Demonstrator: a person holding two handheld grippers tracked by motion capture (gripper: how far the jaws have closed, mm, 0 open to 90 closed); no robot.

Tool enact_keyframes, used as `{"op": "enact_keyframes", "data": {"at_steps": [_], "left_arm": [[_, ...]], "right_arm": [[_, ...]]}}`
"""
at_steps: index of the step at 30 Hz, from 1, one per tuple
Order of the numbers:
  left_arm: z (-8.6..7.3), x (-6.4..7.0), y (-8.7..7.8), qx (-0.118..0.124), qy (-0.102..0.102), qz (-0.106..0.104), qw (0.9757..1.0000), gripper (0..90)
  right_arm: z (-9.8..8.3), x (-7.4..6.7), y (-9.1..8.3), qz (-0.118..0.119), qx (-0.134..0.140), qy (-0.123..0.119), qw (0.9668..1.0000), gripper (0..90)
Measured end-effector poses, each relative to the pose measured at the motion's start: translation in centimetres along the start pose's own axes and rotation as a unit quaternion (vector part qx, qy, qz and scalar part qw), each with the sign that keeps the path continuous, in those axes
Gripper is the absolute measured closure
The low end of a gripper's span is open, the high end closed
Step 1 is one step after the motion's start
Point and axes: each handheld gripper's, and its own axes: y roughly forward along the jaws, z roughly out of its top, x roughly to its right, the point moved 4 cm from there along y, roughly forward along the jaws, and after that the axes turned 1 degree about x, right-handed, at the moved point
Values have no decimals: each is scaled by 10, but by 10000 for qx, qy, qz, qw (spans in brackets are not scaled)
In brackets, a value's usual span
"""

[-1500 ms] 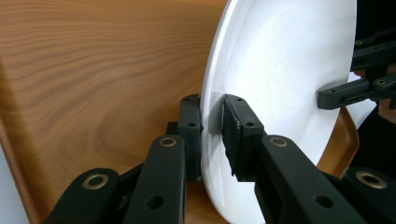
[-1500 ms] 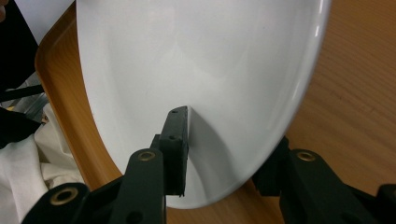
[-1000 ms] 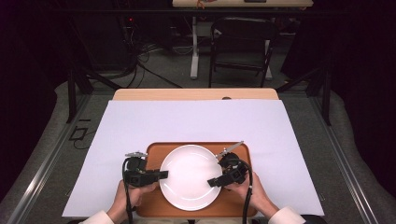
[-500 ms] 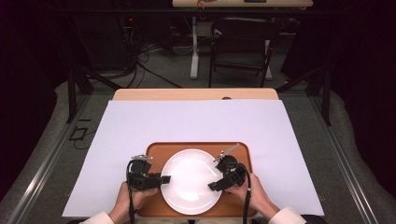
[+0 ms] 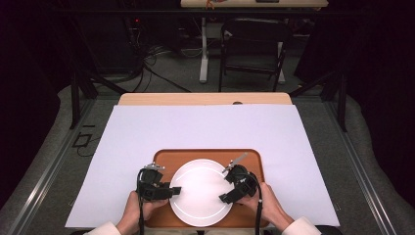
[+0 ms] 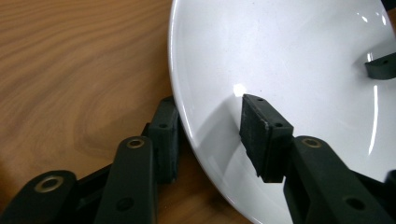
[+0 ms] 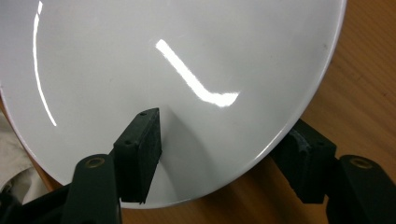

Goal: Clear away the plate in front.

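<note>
Your left gripper and right gripper have just been opening; each straddles the white plate's rim on the tray, pads off it.

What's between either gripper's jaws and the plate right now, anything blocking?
Nothing visible. The white plate sits on the wooden tray. The left gripper and right gripper each straddle the plate's rim, one jaw over the plate, one outside over the tray. Both sets of jaws have just been opening, and the pads stand clear of the rim.
</note>
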Motion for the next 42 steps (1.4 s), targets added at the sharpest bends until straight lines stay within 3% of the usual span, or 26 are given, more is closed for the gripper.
{"op": "enact_keyframes", "data": {"at_steps": [3,5,10,12,18,19,23,26,27,28,30,32,36,38,40,42], "left_arm": [[1,1,0,-63,137,83,9999,562],[1,3,0,-116,219,94,9996,514],[2,3,0,-143,231,80,9996,393],[2,3,-1,-176,296,108,9993,357],[6,2,-9,-32,424,188,9989,242],[8,2,-11,12,462,201,9987,195],[15,4,-23,256,607,268,9975,153],[23,8,-39,507,923,334,9939,117],[23,8,-39,507,923,334,9939,103],[26,10,-48,612,1087,408,9914,92],[28,10,-57,683,1197,438,9895,76],[29,10,-65,771,1321,512,9869,59],[30,9,-80,937,1393,557,9842,36],[29,7,-95,1031,1478,724,9810,19],[28,6,-100,1017,1463,759,9811,1],[25,3,-110,1081,1448,824,9801,2]], "right_arm": [[-1,-1,2,-79,-98,-71,9999,334],[-2,-2,3,-251,-158,-174,9994,303],[-2,-3,4,-184,-167,-193,9995,280],[-2,-3,3,-156,-144,-264,9994,231],[1,-5,-5,-182,36,-359,9992,142],[2,-4,-9,-208,152,-406,9988,108],[5,-5,-15,-201,284,-450,9984,59],[7,-4,-26,-253,490,-577,9968,0],[7,-3,-30,-233,562,-591,9964,0],[7,-3,-34,-227,628,-584,9961,0],[6,0,-43,-258,831,-681,9939,0],[4,2,-52,-293,955,-632,9930,0],[-2,8,-70,-393,1207,-607,9900,0],[-6,10,-80,-456,1325,-586,9884,0],[-8,11,-85,-486,1384,-572,9875,0],[-17,14,-101,-521,1593,-517,9845,0]]}}
